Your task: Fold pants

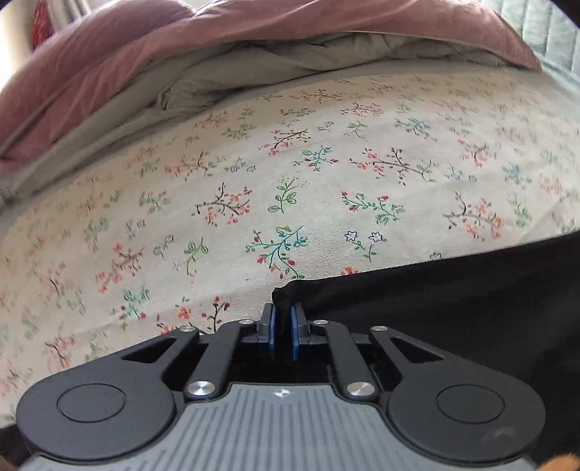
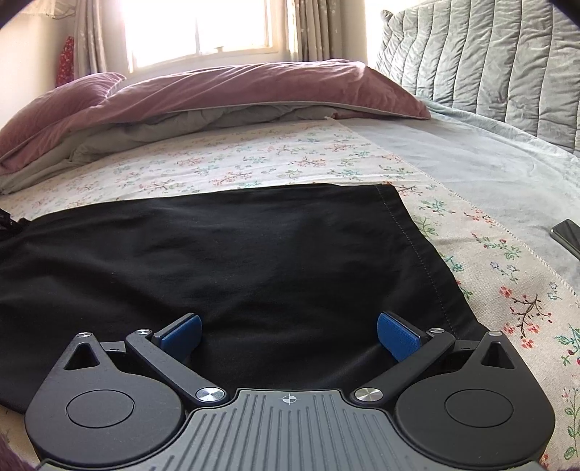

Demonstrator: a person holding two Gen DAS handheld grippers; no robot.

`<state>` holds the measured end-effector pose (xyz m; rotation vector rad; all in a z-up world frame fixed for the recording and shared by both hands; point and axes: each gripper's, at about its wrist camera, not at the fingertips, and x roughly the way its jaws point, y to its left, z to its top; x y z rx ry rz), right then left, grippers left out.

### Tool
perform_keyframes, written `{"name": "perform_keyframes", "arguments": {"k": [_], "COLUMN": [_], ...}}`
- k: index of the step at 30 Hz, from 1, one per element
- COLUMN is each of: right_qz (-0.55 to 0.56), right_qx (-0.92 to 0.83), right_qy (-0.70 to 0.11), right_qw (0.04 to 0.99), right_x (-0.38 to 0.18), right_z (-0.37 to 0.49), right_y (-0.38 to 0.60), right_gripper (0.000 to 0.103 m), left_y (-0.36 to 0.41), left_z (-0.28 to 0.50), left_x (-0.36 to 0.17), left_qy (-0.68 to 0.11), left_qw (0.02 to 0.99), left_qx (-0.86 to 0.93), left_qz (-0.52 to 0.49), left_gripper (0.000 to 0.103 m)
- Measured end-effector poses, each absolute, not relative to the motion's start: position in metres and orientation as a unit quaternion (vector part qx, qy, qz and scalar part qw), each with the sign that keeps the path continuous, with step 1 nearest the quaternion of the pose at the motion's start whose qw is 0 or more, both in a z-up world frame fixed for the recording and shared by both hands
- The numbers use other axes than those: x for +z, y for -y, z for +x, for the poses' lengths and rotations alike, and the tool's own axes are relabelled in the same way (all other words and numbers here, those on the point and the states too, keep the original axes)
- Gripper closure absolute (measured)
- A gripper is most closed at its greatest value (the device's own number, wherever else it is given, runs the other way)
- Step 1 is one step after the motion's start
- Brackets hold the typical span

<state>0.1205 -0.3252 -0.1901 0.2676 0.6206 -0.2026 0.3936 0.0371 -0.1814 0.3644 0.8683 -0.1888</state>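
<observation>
The left gripper (image 1: 282,319) has its blue pads drawn almost together, and a corner of the black pants (image 2: 224,268) sits right at the fingertips; the pinch appears to hold that corner, though the contact itself is partly hidden. The right gripper (image 2: 288,335) stands with fingers spread wide above the cloth, holding nothing.

Step in hand, as judged: one corner is secured and the second grasp is not yet made. The next move calls for the right gripper to come down on the near edge of the fabric and close, so that both corners can lift together.

The pants lie flat on the floral bedsheet (image 1: 290,174), smooth, with shallow wrinkles. A stitched hem runs along their right edge. They look thin and limp, likely to sag between the two grasps.

Farther back lies a mauve duvet (image 2: 232,90), then a window (image 2: 203,29).
</observation>
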Motion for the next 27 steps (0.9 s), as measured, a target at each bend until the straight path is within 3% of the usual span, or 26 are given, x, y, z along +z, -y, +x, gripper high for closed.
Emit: {"name": "perform_keyframes", "arguments": {"k": [13, 27], "right_qz": [0.153, 0.138], "right_qx": [-0.168, -0.17], "right_qy": [-0.311, -0.356], "right_qw": [0.923, 0.909], "right_x": [-0.18, -0.178], "right_z": [0.115, 0.142], "right_y": [0.332, 0.362], "right_gripper": [0.0, 0.0], "left_y": [-0.059, -0.065], "left_z": [0.4, 0.396], "left_x": [-0.168, -0.181], "left_qy": [-0.406, -0.406], "left_qw": [0.903, 0.903], "left_qx": [-0.071, -0.03], "left_qz": [0.121, 0.139], "left_gripper": [0.09, 0.09]}}
